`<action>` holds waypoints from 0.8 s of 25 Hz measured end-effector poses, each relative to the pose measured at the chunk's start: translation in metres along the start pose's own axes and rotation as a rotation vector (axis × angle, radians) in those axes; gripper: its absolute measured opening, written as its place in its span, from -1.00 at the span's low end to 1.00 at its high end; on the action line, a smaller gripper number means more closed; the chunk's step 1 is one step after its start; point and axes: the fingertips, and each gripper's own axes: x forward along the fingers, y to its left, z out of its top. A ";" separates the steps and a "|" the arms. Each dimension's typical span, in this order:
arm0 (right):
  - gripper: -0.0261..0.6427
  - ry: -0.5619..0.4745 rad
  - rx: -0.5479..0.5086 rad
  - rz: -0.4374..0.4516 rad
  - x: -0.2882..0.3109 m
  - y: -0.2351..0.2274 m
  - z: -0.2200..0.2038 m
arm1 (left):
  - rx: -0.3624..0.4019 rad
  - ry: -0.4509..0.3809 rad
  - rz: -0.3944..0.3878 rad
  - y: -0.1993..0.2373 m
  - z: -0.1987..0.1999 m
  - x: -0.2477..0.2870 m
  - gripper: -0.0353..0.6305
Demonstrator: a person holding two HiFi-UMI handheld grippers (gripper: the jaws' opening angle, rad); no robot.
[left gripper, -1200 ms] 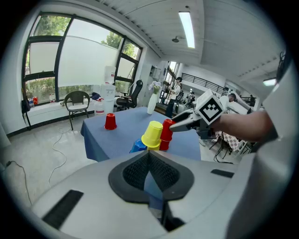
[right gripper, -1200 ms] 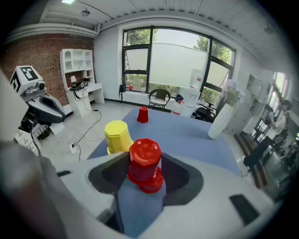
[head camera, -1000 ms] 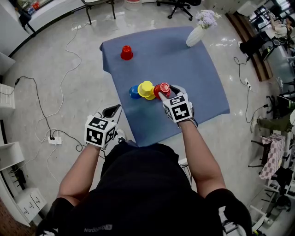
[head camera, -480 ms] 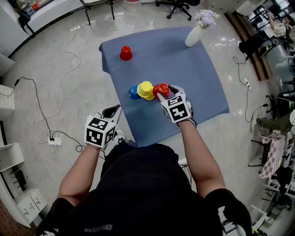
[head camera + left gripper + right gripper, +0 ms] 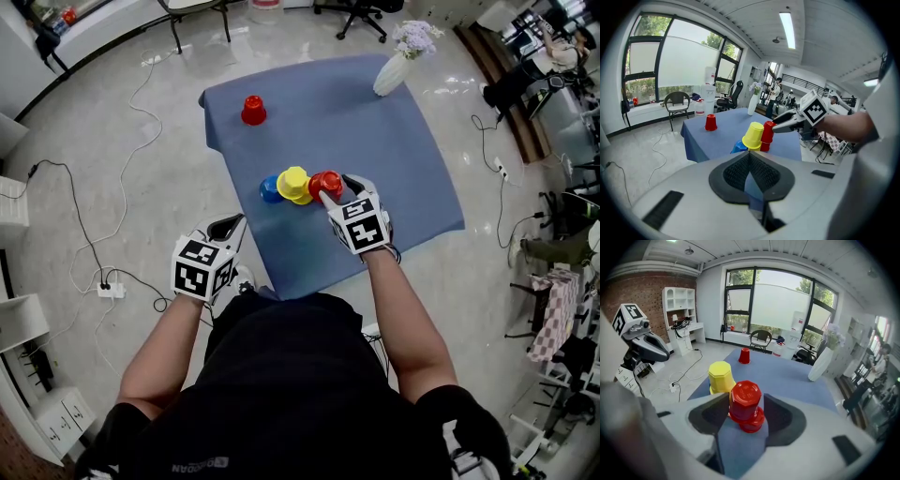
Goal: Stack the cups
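On the blue-cloth table [image 5: 394,159], an upside-down red cup [image 5: 745,399] sits slightly tilted on top of a second red cup [image 5: 752,423]. My right gripper [image 5: 335,187] is shut on the upper one, a pad against each side. A yellow cup [image 5: 295,183] stands just left of them, upside down, with a blue cup [image 5: 271,189] at its left, partly hidden behind it. A lone red cup [image 5: 253,110] stands at the far left corner. My left gripper [image 5: 230,228] hangs shut and empty off the table's near left corner, its pads [image 5: 761,176] meeting.
A white vase with flowers [image 5: 398,64] stands at the table's far right corner. Cables [image 5: 89,234] and a power strip [image 5: 111,287] lie on the floor at left. Chairs [image 5: 361,11] stand beyond the table, and shelving [image 5: 19,309] lines the left wall.
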 end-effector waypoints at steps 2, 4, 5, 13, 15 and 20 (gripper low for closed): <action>-0.27 -0.006 0.003 -0.003 -0.004 0.000 0.000 | 0.001 -0.001 -0.001 0.000 0.001 0.000 -0.88; -0.27 -0.024 0.008 -0.011 -0.009 0.000 0.003 | 0.002 -0.004 0.000 0.000 0.002 -0.001 -0.88; -0.27 -0.040 0.013 -0.017 -0.013 -0.001 0.005 | 0.002 -0.006 0.001 0.000 0.003 -0.001 -0.88; -0.28 -0.222 0.149 0.010 -0.049 0.004 0.023 | 0.013 -0.021 0.008 0.005 0.012 -0.001 -0.88; -0.30 -0.289 0.228 0.062 -0.060 0.010 0.029 | 0.017 -0.028 0.006 0.006 0.016 -0.002 -0.88; -0.42 -0.404 0.436 0.232 -0.075 0.036 0.031 | 0.024 -0.047 -0.010 0.006 0.023 -0.001 -0.88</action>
